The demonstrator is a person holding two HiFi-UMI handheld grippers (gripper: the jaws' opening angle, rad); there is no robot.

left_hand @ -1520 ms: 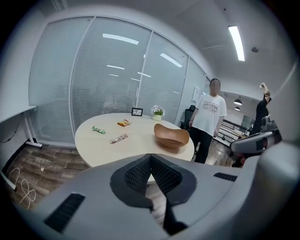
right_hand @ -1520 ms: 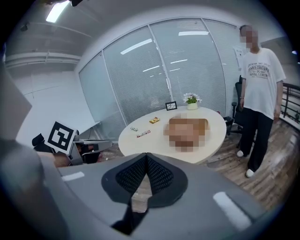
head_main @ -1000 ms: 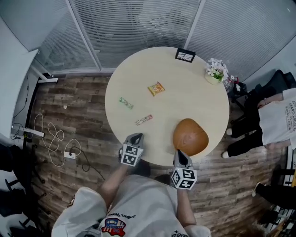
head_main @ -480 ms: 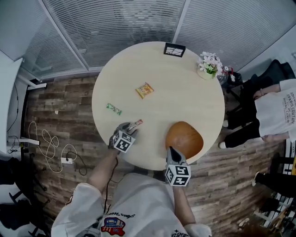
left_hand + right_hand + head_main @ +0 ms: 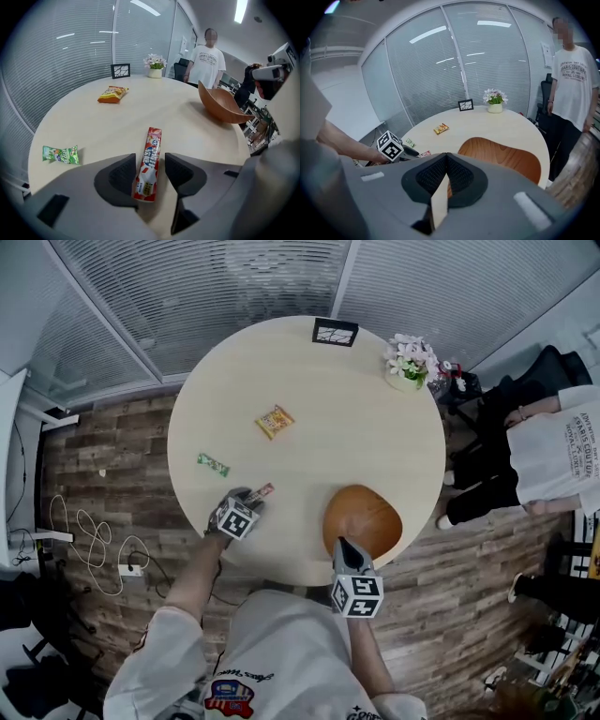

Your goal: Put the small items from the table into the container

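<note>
On the left gripper [image 5: 150, 174] I'm opening the ribbed dark fingers [image 5: 123, 176] either side of the glossy red candy stick [image 5: 149, 161], which is lying flat on the smooth, pale round desk [image 5: 319, 399], left of the oval wooden bowl [image 5: 362, 519]. The right gripper [image 5: 446, 177] is hovering near the bowl, fingers pressed together. A second ago the left gripper was hanging off the desk's near edge.

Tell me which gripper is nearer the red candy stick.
Left. The left gripper has its opening jaws either side of the red candy stick; the right gripper sits shut by the wooden bowl, apart from it.
</note>
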